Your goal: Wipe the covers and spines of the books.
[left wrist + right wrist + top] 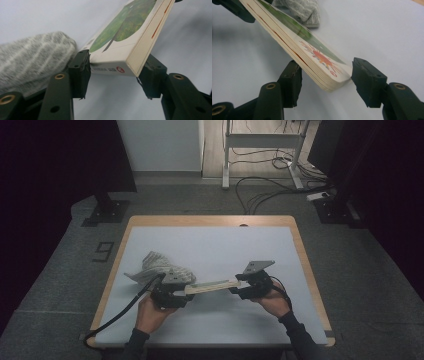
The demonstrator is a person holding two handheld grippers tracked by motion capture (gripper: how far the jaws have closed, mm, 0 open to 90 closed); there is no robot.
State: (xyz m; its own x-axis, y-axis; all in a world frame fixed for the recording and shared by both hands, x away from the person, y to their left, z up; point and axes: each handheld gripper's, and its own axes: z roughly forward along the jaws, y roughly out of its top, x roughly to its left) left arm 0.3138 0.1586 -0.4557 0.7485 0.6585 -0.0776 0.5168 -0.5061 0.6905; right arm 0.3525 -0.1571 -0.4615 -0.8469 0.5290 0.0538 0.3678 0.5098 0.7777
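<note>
Book (212, 286) sits mid-table btwn both grippers, lifted at a tilt. L gripper (113, 71) pinches one end across its width; R gripper (325, 75) jaws spread round the other end, gap on one side. Stiff-ish, light paperback w/ glossy cover, prob slippery; grip across the ends. Cloth (155, 267) lies just behind.

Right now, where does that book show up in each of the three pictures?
High view: the book stretches between the two grippers, low centre, above the white table cover.
Left gripper view: upper centre-right, its near end between the jaws.
Right gripper view: running from top left to centre.
Shared landmark: the grey knitted cloth beside the book.
</note>
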